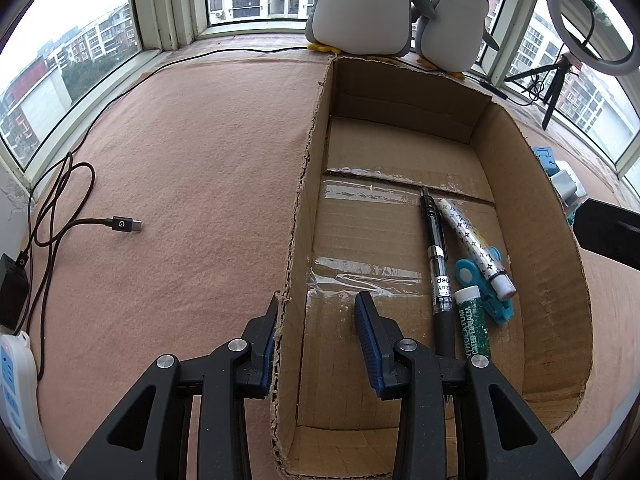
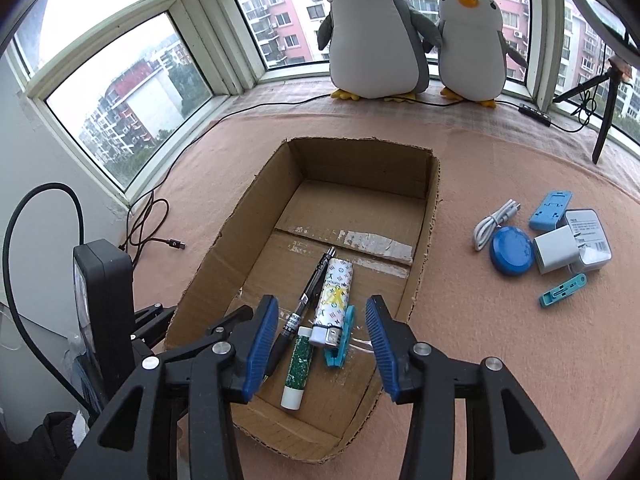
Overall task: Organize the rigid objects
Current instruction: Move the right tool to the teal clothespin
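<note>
An open cardboard box (image 2: 424, 216) holds a black pen (image 2: 308, 296), a patterned white lighter (image 2: 334, 300), a green lip balm (image 2: 298, 364) and a teal clip (image 2: 340, 344), lying side by side, touching, lengthwise along its floor.

You've got a brown corrugated cardboard box (image 2: 424, 216) centre frame, holding a green glitter lip balm tube (image 2: 298, 368), black pen (image 2: 304, 304), white monogram-patterned lighter (image 2: 334, 300); pink felt mat (image 2: 500, 360) underneath.

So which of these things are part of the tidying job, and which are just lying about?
Part of the job:
- cardboard box
- black pen, patterned lighter, lip balm, teal clip in it
- outside: blue disc, white charger, white cable, blue stand, second teal clip

Lying about:
- plush penguins
- dark USB cable
- power strip
- tripod
</note>
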The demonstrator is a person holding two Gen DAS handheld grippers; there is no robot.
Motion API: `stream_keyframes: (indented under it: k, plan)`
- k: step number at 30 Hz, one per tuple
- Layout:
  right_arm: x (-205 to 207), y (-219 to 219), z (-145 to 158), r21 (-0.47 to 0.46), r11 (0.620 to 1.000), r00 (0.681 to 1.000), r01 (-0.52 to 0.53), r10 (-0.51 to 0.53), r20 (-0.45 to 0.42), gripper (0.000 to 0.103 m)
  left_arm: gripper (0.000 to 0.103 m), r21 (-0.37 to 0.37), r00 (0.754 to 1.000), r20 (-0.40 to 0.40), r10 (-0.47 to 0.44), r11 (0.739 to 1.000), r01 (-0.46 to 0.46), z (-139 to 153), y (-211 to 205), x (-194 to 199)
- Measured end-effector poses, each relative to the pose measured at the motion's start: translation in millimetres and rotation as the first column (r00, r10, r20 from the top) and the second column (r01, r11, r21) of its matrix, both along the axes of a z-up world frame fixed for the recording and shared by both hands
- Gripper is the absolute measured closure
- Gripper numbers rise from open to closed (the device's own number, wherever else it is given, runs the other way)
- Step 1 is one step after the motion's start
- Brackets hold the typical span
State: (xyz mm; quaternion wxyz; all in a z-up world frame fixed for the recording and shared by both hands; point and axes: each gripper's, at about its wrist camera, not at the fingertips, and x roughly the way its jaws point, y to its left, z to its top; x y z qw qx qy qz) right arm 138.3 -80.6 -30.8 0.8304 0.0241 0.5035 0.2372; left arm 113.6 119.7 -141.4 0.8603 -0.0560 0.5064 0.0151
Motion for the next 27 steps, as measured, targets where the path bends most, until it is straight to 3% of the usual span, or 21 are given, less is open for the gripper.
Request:
stream_keyframes:
  k: [9, 14, 17, 20, 27]
  plan:
    - [1.2, -29.4, -0.2, 0.024, 0.997, 0.997, 0.076, -0.076, -0.005, 0.061, 0.065, 0.009, 1.0, 0.0, -0.002, 1.0, 0.002, 0.8, -1.4, 0.7]
    - [4.1, -67.1, -4.7, 0.046, 0.98, 0.981, 0.194, -0.194, -0.004, 0.061, 0.065, 0.008, 1.0, 0.0, -0.002, 1.0, 0.002, 0.8, -1.6, 0.5]
    - [8.2, -98.8, -14.2, 0.012, 0.95, 0.95, 0.313, -0.313, -0.003, 0.061, 0.065, 0.006, 1.0, 0.0, -0.002, 1.0, 0.002, 0.8, -1.3, 0.9]
    - [15.6, -131.1, -27.3, 0.037, 0.911, 0.911, 0.41, -0.407, -0.066, 0.061, 0.065, 0.007, 1.0, 0.001, -0.002, 1.0, 0.002, 0.5, -1.6, 0.5]
    - [40.4, -173.5, -51.6, 0.028, 0.851, 0.842, 0.525, -0.514, -0.162, 0.061, 0.065, 0.011, 1.0, 0.003, -0.003, 1.0, 0.003, 0.2, -2.3, 0.1]
